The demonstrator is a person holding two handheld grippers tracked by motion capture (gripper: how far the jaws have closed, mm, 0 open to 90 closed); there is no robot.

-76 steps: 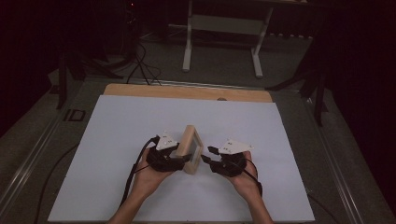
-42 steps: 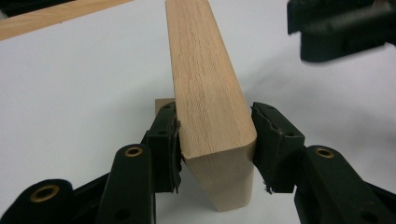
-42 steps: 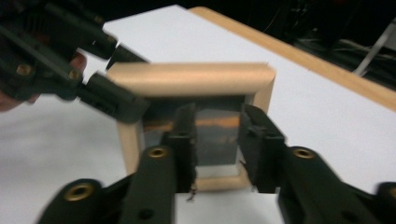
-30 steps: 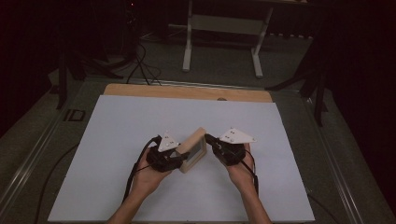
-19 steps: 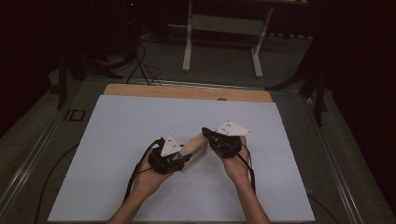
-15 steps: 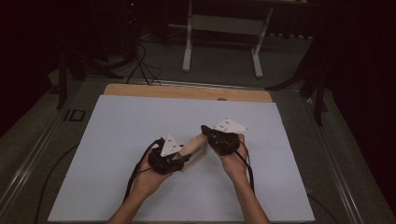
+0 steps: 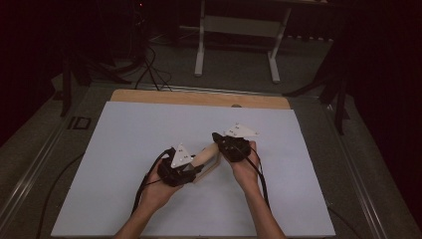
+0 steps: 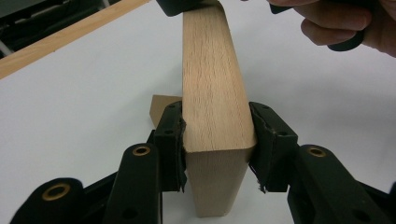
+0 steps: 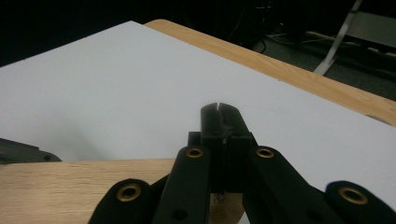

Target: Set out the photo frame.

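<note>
Mid-frame in the high view, the block slants from lower left to upper right over the table. Left gripper clamps its near end; right gripper, jaws closed empty, rests at the far end.

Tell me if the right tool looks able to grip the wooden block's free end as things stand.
Probably not as it stands: the right tool is shut and rests over the wooden block. It would need to open first; the left tool clamps the other end.
</note>
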